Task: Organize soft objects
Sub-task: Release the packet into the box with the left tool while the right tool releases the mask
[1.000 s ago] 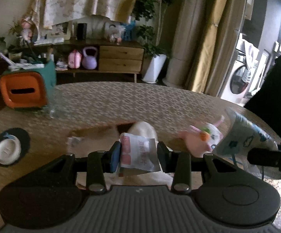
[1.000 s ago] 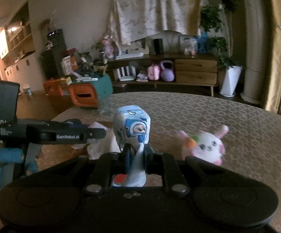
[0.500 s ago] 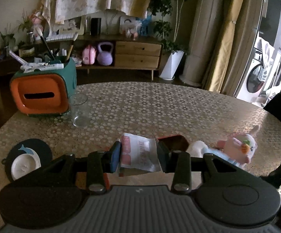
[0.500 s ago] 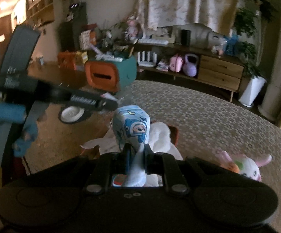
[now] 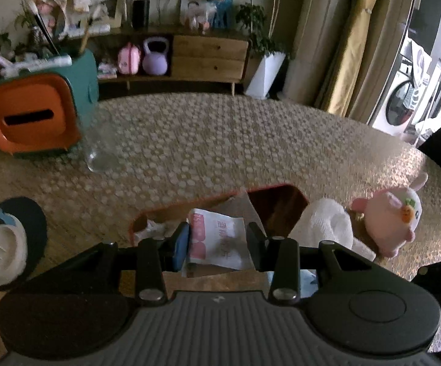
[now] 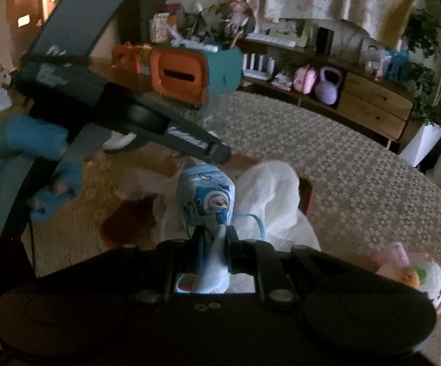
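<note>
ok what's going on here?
A person is tidying soft things into a red tray on the table. The left hand-held gripper grips a white packet over the tray. The right hand-held gripper pinches a blue cartoon pouch above a white cloth. A pink plush waits beside the tray.

The table [image 5: 208, 140] wears a tan cloth patterned with pale dots. On it the tray [image 5: 276, 202] has an orange-red rim and a dark brown inside. The packet [image 5: 217, 241] is white with pink print. The towel [image 5: 327, 228] is white. To the right, the plush rabbit [image 5: 388, 219] is pink with an orange carrot. The pouch [image 6: 206, 201] is pale blue with a cartoon face. Far left, the box [image 5: 31, 116] is orange-fronted and teal.
</note>
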Demonstrator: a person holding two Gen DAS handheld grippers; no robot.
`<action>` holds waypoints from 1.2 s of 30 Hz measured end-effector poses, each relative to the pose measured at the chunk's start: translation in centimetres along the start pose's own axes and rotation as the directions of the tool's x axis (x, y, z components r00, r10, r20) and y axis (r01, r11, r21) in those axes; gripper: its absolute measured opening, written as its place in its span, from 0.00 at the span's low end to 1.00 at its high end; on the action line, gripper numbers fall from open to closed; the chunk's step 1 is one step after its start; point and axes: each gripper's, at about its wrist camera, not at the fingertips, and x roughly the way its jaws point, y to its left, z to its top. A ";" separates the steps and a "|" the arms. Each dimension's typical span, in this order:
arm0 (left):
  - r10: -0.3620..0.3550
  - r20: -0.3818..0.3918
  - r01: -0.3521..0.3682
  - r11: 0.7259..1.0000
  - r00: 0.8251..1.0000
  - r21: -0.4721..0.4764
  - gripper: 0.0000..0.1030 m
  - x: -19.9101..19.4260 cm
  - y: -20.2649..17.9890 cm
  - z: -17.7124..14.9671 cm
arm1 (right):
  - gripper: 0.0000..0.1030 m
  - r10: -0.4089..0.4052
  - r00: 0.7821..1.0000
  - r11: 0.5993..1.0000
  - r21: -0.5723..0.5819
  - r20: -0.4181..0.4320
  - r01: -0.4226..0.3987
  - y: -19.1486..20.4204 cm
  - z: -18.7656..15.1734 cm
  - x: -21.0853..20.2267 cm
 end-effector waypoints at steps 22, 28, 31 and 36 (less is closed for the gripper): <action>0.005 -0.056 -0.005 1.000 0.998 0.013 0.53 2.0 0.2 -1.4 | 0.27 -0.002 1.000 0.999 0.044 -0.020 0.003 -0.9 -1.0 1.3; 0.018 -0.027 -0.017 1.000 0.999 0.015 0.66 0.4 0.5 -1.6 | 0.36 -0.010 1.000 0.997 0.081 0.020 0.008 -1.0 -1.3 -0.3; 0.026 -0.014 -0.026 1.000 1.000 0.009 0.66 -0.5 0.6 -1.6 | 0.42 -0.026 0.999 0.995 0.101 0.045 0.021 -1.2 -1.5 -1.4; 0.039 0.029 -0.039 0.999 0.999 0.013 0.71 -2.7 0.4 -1.5 | 0.53 -0.039 0.996 0.990 0.136 0.086 0.027 -1.4 -1.8 -3.5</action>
